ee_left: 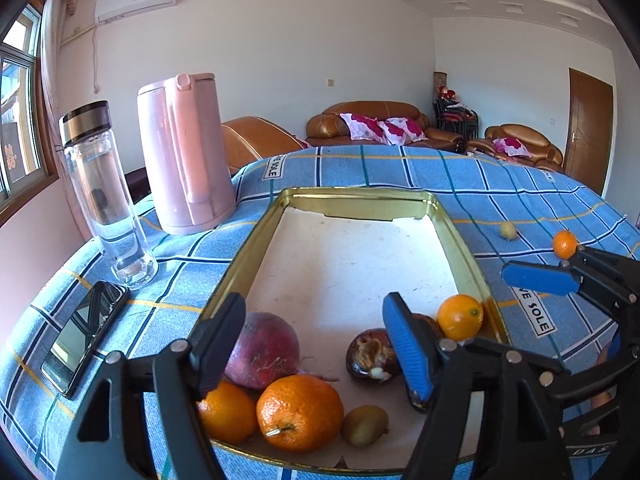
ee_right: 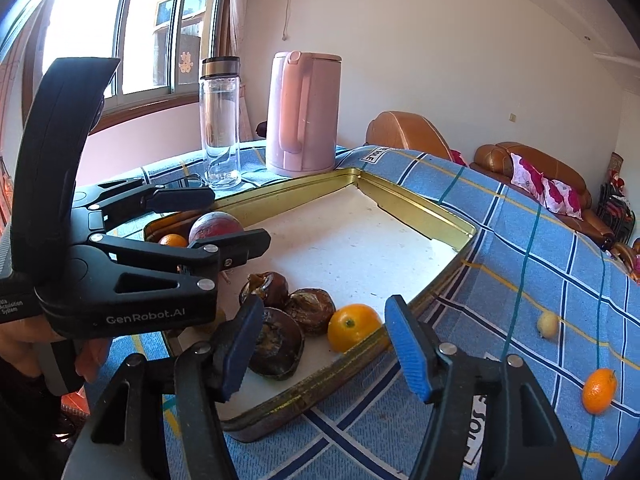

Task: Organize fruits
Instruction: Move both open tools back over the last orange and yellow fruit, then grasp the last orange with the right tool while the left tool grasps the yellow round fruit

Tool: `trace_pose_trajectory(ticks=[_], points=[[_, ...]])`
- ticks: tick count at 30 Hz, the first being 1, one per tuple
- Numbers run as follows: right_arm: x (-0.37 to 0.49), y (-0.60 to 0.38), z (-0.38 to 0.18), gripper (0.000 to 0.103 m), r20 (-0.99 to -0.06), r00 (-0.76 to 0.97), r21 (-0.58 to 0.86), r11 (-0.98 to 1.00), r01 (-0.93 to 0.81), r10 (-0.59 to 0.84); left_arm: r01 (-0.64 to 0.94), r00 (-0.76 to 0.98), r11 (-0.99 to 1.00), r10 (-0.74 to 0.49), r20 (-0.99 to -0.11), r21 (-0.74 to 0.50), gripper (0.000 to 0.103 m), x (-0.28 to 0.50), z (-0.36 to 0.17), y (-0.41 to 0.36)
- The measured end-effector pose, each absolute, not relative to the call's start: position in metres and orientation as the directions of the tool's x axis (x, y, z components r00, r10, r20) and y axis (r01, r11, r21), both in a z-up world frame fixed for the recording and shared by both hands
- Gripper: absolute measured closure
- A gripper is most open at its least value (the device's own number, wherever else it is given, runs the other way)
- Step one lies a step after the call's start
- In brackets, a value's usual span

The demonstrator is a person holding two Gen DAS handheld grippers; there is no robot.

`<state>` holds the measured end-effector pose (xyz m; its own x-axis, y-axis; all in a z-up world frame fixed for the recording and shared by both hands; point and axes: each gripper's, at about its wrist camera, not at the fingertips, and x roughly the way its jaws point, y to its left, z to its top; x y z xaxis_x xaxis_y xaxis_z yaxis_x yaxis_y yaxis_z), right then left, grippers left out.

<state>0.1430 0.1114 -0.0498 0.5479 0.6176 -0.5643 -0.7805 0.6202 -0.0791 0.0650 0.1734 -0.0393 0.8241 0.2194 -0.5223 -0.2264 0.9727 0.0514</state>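
My left gripper (ee_left: 316, 344) hangs with its fingers apart over the near end of the gold tin tray (ee_left: 256, 248), nothing pinched between them, above a red-purple fruit (ee_left: 266, 350), 2 oranges (ee_left: 300, 412) and a small green fruit (ee_left: 364, 426). My right gripper (ee_right: 324, 348) also stands apart and empty over the tray's near right rim, with a small orange (ee_right: 354, 327) just inside it. Further right on the blue checked cloth (ee_right: 540, 240) lie a pale yellow fruit (ee_right: 548, 325) and another orange (ee_right: 599, 391).
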Motion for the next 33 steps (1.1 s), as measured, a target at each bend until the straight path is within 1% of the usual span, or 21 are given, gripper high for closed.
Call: trace_pose_trajectory(ticks=[3, 5, 7, 9, 15, 20, 23, 26, 31, 32, 33], points=[[0.147, 0.096, -0.042, 0.038, -0.545, 0.568, -0.057, 0.649, -0.759, 0.617, -0.216, 0.845, 0.976, 0.202, -0.494, 0.03, 0.024, 0.061, -0.027, 0.167], [0.152, 0.083, -0.034, 0.038, -0.53, 0.592, -0.051, 0.674, -0.737, 0.608, -0.21, 0.86, 0.977, 0.201, -0.468, 0.032, 0.019, 0.06, -0.018, 0.159], [0.156, 0.067, -0.027, 0.038, -0.516, 0.626, -0.06, 0.705, -0.707, 0.584, -0.2, 0.877, 0.978, 0.202, -0.436, 0.05, 0.01, 0.06, -0.007, 0.146], [0.165, 0.047, -0.021, 0.037, -0.512, 0.666, -0.069, 0.747, -0.661, 0.542, -0.182, 0.888, 0.982, 0.19, -0.418, 0.06, 0.009, 0.065, 0.001, 0.132], [0.207, -0.025, -0.012, 0.037, -0.525, 0.769, -0.067, 0.883, -0.465, 0.365, -0.071, 0.903, 0.994, 0.102, -0.418, 0.089, 0.006, 0.088, 0.02, 0.076], [0.247, -0.073, -0.013, 0.038, -0.578, 0.77, -0.021, 0.938, -0.347, 0.272, 0.012, 0.883, 0.993, 0.043, -0.468, 0.115, 0.006, 0.126, 0.025, 0.032], [0.264, -0.087, -0.022, 0.038, -0.616, 0.742, 0.014, 0.946, -0.324, 0.263, 0.029, 0.856, 0.995, 0.023, -0.516, 0.092, 0.006, 0.152, 0.018, 0.015], [0.275, -0.088, -0.035, 0.038, -0.647, 0.719, 0.019, 0.947, -0.321, 0.256, 0.01, 0.835, 0.994, 0.053, -0.547, 0.111, 0.006, 0.176, 0.007, 0.005], [0.289, -0.085, -0.061, 0.045, -0.724, 0.649, 0.019, 0.946, -0.323, 0.236, -0.015, 0.801, 0.994, 0.076, -0.594, 0.107, 0.006, 0.204, -0.009, 0.005], [0.29, -0.086, -0.063, 0.047, -0.724, 0.654, 0.0, 0.95, -0.314, 0.216, -0.015, 0.796, 0.994, 0.075, -0.6, 0.105, 0.006, 0.207, -0.011, 0.005], [0.292, -0.088, -0.065, 0.054, -0.733, 0.646, 0.001, 0.95, -0.311, 0.213, -0.015, 0.795, 0.994, 0.079, -0.602, 0.11, 0.006, 0.211, -0.013, 0.003]])
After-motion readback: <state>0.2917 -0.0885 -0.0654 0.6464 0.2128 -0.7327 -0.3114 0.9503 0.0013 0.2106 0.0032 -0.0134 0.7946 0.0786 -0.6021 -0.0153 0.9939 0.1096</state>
